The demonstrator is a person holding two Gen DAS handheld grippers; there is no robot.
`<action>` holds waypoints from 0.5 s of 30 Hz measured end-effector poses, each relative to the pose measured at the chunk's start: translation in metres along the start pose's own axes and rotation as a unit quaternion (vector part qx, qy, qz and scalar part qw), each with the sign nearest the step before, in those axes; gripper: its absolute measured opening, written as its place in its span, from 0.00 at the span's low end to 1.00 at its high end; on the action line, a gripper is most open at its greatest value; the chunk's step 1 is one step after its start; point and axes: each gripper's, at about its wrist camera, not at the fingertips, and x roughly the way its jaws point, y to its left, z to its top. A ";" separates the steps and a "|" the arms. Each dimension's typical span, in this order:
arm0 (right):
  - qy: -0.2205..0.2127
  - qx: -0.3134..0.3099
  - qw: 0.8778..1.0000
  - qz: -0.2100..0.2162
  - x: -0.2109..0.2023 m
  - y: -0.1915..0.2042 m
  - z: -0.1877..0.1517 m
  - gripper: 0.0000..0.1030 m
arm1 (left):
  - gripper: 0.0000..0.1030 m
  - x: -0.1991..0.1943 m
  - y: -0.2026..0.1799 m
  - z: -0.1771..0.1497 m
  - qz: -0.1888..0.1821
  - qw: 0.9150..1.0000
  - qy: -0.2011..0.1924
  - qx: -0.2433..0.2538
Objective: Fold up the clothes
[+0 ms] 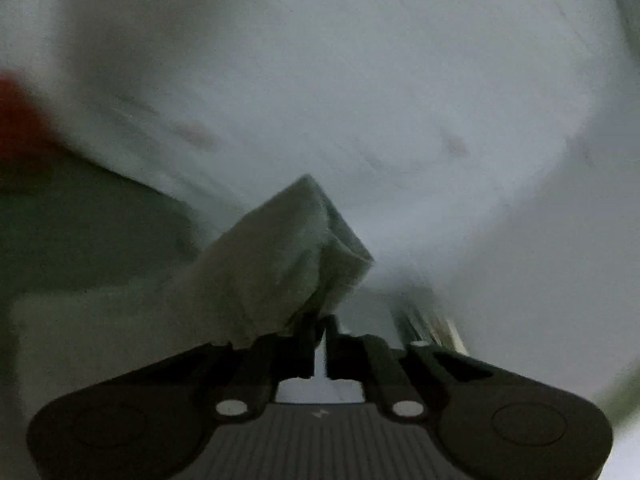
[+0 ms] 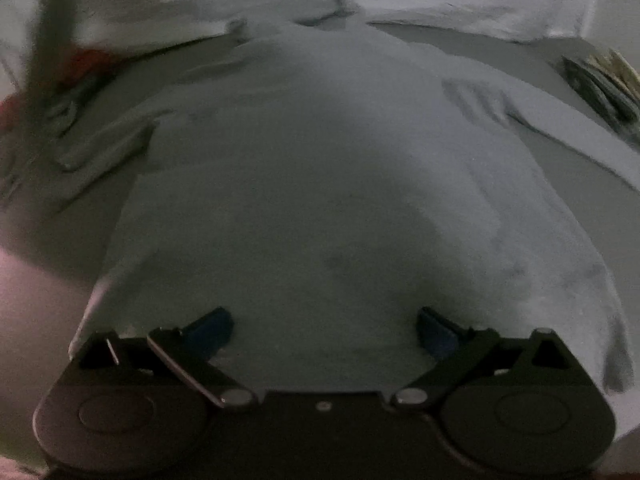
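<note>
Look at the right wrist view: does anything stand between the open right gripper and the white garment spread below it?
Nothing visible does. The right gripper is open, its fingers apart over the white garment, with only bare cloth between and ahead of them. The other clothes lie off to the sides.

Both tongs, left tongs (image 1: 319,330) and right tongs (image 2: 325,330), are black with silver pivot screws; the right's fingertips (image 2: 212,330) are blue.

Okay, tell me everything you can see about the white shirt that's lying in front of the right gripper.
The white shirt is a pale, soft-looking knit garment spread mostly flat on a grey surface, collar at the far end. One sleeve lies rumpled at the picture's left, the other stretches out at the right. Faint dark smudges mark the near part. The right gripper stands open over its near hem; contact is unclear.
</note>
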 end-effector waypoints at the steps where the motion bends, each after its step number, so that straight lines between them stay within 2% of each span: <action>1: -0.001 0.005 1.000 0.005 -0.004 -0.008 -0.001 0.92 | 0.13 0.024 -0.022 -0.012 -0.012 0.999 0.037 0.024; 2: -0.007 -0.001 1.000 0.004 -0.009 -0.012 0.000 0.92 | 0.18 0.048 -0.044 -0.024 -0.023 0.996 0.075 0.049; 3: -0.015 -0.016 1.000 -0.003 -0.014 -0.014 0.000 0.92 | 0.28 0.064 -0.059 -0.036 -0.039 0.992 0.100 0.067; 4: -0.023 -0.035 0.999 -0.016 -0.019 -0.016 0.001 0.93 | 0.43 0.073 -0.067 -0.048 -0.056 0.989 0.114 0.076; 6: -0.036 -0.058 0.997 -0.038 -0.026 -0.022 0.003 0.93 | 0.57 0.082 -0.066 -0.064 -0.057 0.987 0.134 0.070; 8: -0.045 -0.038 0.998 -0.038 -0.033 -0.039 0.007 0.92 | 0.58 0.085 -0.051 -0.072 -0.029 0.989 0.139 0.052; 10: -0.050 0.006 0.998 -0.023 -0.038 -0.060 0.011 0.92 | 0.66 0.084 -0.031 -0.075 0.025 0.991 0.130 0.035; 11: -0.052 0.031 0.998 -0.016 -0.038 -0.071 0.014 0.91 | 0.67 0.082 -0.019 -0.077 0.062 0.990 0.125 0.032; 12: -0.051 0.061 0.997 -0.009 -0.037 -0.084 0.017 0.89 | 0.67 0.080 -0.007 -0.080 0.103 0.987 0.119 0.033; 14: -0.049 0.133 0.990 0.022 -0.030 -0.110 0.025 0.80 | 0.67 0.077 0.016 -0.088 0.181 0.976 0.114 0.035; 15: -0.047 0.171 0.983 0.040 -0.025 -0.124 0.030 0.67 | 0.67 0.077 0.026 -0.093 0.213 0.969 0.118 0.036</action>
